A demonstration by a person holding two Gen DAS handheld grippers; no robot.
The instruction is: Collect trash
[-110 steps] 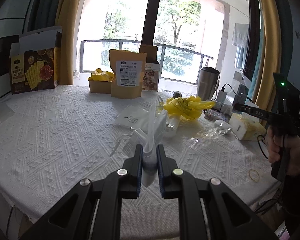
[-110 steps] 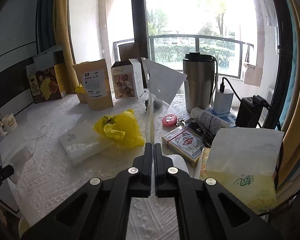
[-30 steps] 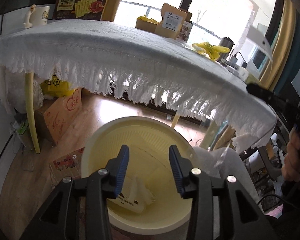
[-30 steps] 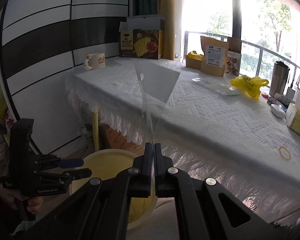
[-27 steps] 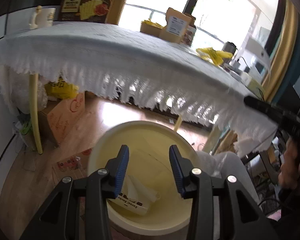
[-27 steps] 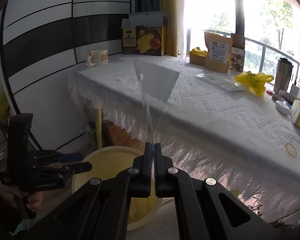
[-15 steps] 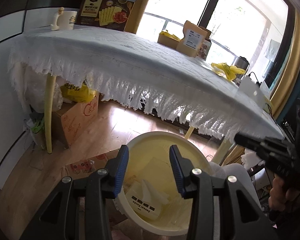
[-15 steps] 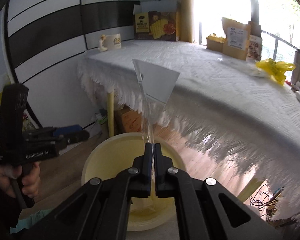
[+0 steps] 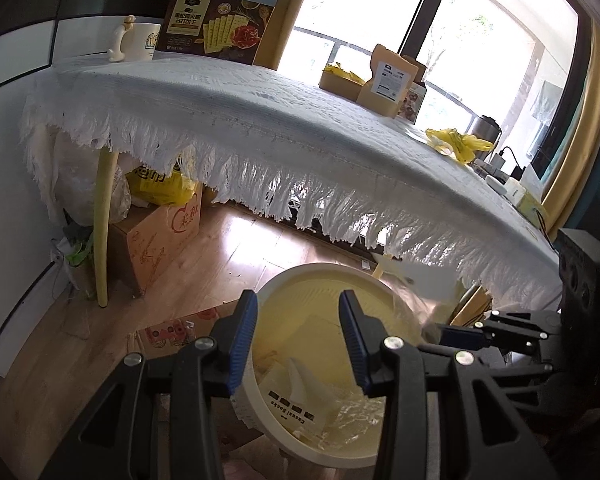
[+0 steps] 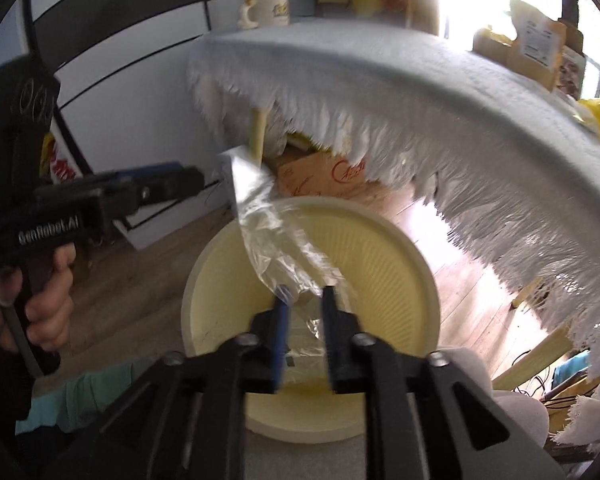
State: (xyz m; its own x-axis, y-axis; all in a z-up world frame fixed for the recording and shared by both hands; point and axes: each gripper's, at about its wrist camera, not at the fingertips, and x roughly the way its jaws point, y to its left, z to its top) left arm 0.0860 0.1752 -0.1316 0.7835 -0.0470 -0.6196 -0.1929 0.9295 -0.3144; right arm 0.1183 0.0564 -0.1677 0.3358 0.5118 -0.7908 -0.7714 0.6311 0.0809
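A pale yellow round bin [image 9: 284, 292] stands on the wood floor below the table edge; its rim also shows in the right wrist view [image 10: 396, 240]. My left gripper [image 9: 298, 304] is open and empty above it. White packaging [image 9: 296, 392] lies inside the bin. My right gripper [image 10: 304, 300] is open over the bin, and a clear plastic wrapper [image 10: 268, 232] hangs loose at its fingertips, tilting into the bin. In the left wrist view the right gripper [image 9: 460, 336] is at the bin's right rim. A yellow plastic bag [image 9: 456, 144] lies on the table.
The table [image 9: 260, 112] has a white fringed cloth. On it are a cracker box [image 9: 220, 28], a mug [image 9: 136, 42], brown pouches [image 9: 388, 80] and a steel tumbler [image 9: 486, 128]. Cardboard boxes [image 9: 160, 232] and a yellow table leg [image 9: 102, 224] stand beneath.
My right gripper has come down over the bin and opened, letting the clear wrapper go. My left gripper stayed open and drew back a little from the bin.
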